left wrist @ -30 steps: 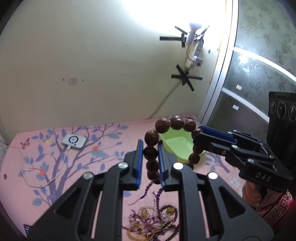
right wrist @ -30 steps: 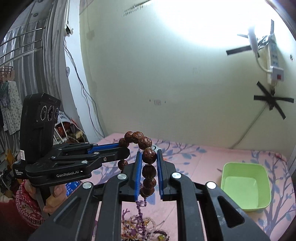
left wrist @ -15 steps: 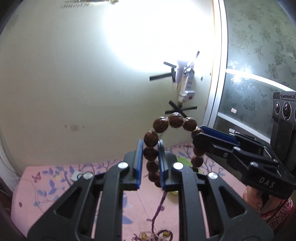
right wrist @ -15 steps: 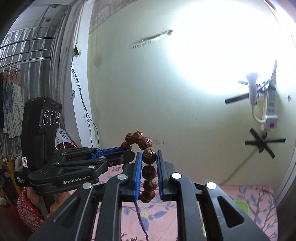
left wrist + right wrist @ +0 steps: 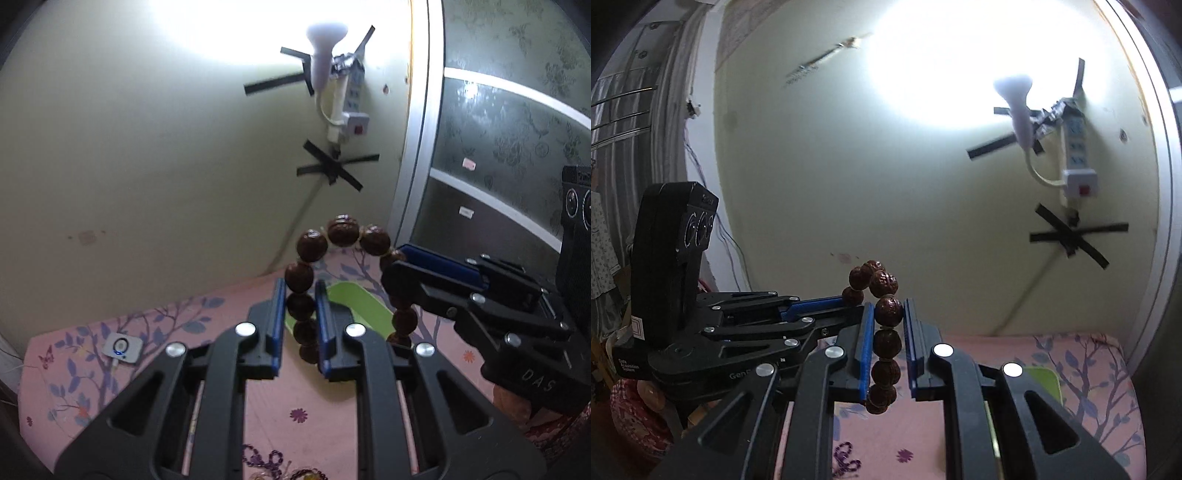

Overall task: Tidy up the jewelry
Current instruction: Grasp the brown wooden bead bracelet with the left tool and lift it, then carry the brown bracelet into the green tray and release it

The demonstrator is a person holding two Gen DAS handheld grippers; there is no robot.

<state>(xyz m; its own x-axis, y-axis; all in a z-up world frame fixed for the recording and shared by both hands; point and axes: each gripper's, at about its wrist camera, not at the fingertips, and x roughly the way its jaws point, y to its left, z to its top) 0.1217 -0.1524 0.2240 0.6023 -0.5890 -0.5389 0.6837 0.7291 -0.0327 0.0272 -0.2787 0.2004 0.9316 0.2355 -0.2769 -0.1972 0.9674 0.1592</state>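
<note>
Held aloft over the pink floral cloth (image 5: 155, 373): a brown bead bracelet (image 5: 341, 230), pinched on one side by the left gripper (image 5: 300, 325) and on the other by the right gripper (image 5: 888, 347), both narrowed onto beads. Not yet dropped into the green tray (image 5: 364, 306) just beyond (probably its destination). Left below: a tangled jewelry pile (image 5: 269, 463), apparently unsorted, so judged early in the job.

Clearance above the pink tabletop.
Bare cloth (image 5: 280, 402) is lying open below; the green tray (image 5: 360, 308), the jewelry heap (image 5: 275, 465) and the wall (image 5: 147, 155) behind are bounding any passage.
</note>
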